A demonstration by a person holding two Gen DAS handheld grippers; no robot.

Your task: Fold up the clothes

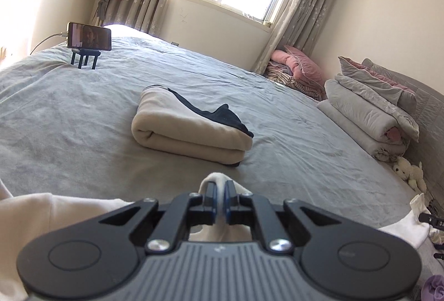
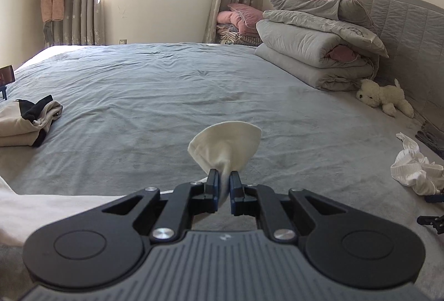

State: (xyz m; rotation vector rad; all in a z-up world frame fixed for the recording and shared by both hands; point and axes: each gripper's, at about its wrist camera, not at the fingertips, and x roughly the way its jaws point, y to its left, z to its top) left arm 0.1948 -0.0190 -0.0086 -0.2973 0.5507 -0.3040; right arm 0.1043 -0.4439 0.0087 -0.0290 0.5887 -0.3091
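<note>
My left gripper [image 1: 219,187] is shut on a bunched edge of a cream garment [image 1: 55,209], whose cloth spreads low and to the left under the tool. My right gripper [image 2: 224,181] is shut on another part of the cream garment [image 2: 226,143], and a fan of cloth sticks up beyond its pads. More of that cloth lies at the lower left of the right wrist view. A folded cream and black garment [image 1: 191,129] rests on the grey bedsheet [image 1: 83,134] ahead of the left gripper; it also shows at the left edge as the folded garment [image 2: 25,120].
A phone on a small stand [image 1: 88,37] sits at the far left of the bed. Folded grey quilts [image 2: 313,51] and pillows are stacked by the headboard, with a white plush dog [image 2: 383,98] beside them. A crumpled white garment [image 2: 413,170] lies at the right edge.
</note>
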